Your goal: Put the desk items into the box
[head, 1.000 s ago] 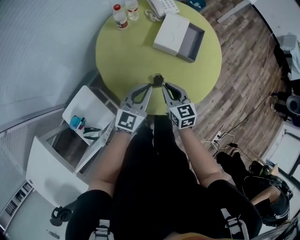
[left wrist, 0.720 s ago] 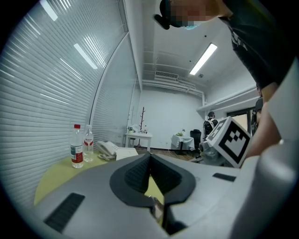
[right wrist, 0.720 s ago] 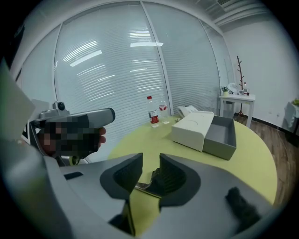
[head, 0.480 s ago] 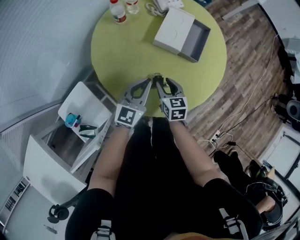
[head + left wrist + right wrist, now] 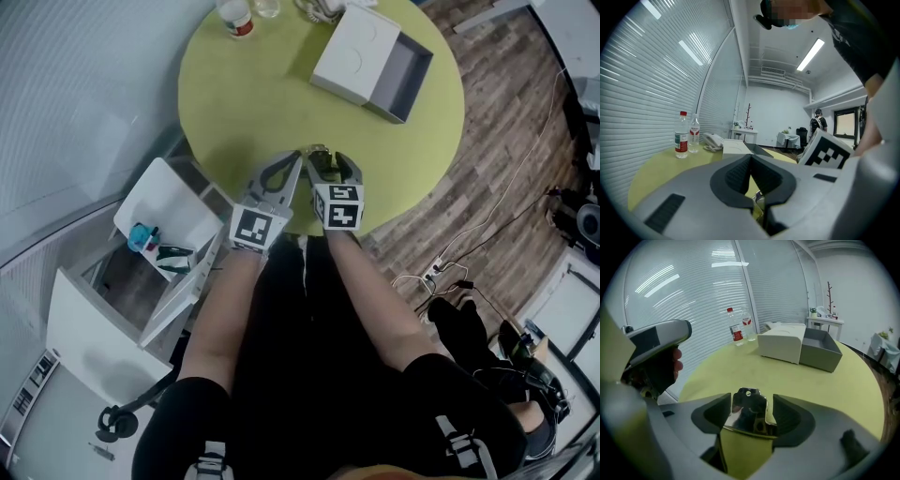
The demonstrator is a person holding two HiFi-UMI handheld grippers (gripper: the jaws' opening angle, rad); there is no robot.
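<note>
1. Fingers (image 5: 794, 420) of the right gripper (image 5: 330, 161) stand wide and have just been opening. A small metal clip (image 5: 749, 411) stands between them, and neither pad presses on it.
2. Left gripper (image 5: 298, 157): its fingers (image 5: 733, 176) are closed tip to tip. Nothing shows pinched at the tips. A bit of metal appears through the gap beneath them, but I cannot tell whether it is touched.
3. Both grippers sit side by side at the near edge of the round green counter (image 5: 244, 94), their tips meeting at the clip. The right one tilts down over it, which I judge is to straddle it for a fresh grip.
4. The clip appears to rest on the counter and is not yet boxed.
5. The box (image 5: 361, 52) lies at the far side of the counter, well apart from the clip. Its grey tray is drawn out and faces up, evidently ready to receive items. No item shows in it.
6. Two bottles (image 5: 682, 136) and a telephone (image 5: 712, 140) stand near the box, clear of both grippers.
</note>
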